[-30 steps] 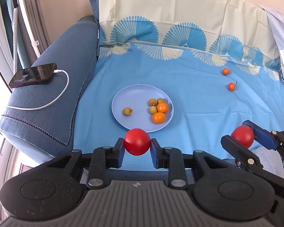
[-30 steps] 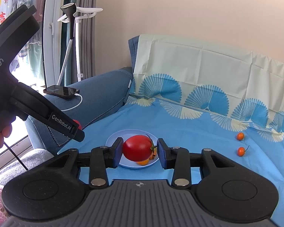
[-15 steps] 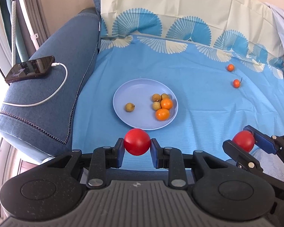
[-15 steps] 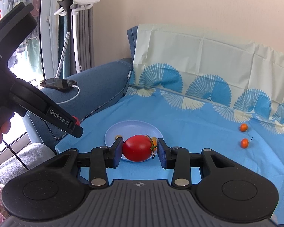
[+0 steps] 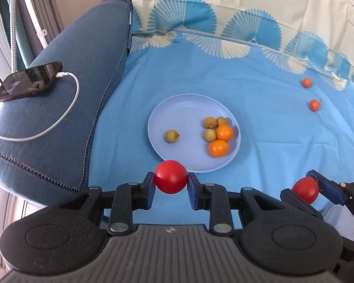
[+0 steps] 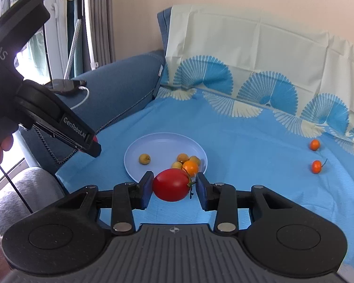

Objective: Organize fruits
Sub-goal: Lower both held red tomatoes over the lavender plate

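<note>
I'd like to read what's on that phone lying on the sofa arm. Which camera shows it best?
The left wrist view: the phone lies there in full, dark screen up, with its white cable plugged in. The right wrist view shows only a sliver of it, seen edge-on behind the left tool.

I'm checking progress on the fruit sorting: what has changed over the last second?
Both grippers moved closer to the plate, the left gripper carrying its red tomato and the right gripper its stemmed tomato. Both grips, the plate's fruit and the two loose orange fruits are unchanged.

"GenRobot.AI" on the left claw's (image 6: 95,142) black side, "AS" (cut off) higher on its body
</note>
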### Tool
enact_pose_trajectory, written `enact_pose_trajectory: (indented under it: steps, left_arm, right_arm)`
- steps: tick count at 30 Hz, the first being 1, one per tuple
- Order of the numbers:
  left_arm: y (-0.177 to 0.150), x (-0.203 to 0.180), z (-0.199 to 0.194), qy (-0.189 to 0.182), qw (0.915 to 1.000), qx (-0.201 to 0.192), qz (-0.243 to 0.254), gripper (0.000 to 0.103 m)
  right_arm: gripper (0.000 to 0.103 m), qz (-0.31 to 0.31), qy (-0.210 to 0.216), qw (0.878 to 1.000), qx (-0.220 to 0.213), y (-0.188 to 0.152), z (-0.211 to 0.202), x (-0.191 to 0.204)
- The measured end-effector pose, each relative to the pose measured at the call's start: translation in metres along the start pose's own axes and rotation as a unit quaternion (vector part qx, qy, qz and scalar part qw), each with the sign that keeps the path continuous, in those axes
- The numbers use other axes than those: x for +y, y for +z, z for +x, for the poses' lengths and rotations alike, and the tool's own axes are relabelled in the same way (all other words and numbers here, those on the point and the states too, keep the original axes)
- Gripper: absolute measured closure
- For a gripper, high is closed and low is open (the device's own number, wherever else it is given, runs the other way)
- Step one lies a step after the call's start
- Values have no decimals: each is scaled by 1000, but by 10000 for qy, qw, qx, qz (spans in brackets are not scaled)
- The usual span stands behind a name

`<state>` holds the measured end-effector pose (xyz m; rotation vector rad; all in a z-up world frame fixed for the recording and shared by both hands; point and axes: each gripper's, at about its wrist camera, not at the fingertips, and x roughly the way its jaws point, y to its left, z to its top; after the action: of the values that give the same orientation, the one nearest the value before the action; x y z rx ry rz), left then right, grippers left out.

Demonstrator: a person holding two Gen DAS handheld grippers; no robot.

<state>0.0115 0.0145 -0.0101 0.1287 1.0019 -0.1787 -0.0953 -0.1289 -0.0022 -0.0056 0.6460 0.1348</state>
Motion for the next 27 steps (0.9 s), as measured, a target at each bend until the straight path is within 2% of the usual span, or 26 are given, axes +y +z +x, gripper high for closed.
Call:
enact_pose_trajectory:
  steps: [14, 27]
  left_arm:
    - [57, 5, 74, 97, 9998, 165, -82, 71]
    - [82, 11, 156, 237, 9986, 449, -129, 71]
  right_arm:
    - [63, -53, 78, 9996, 261, 27, 91, -11]
    - [62, -440, 301, 9968, 591, 44, 180, -4]
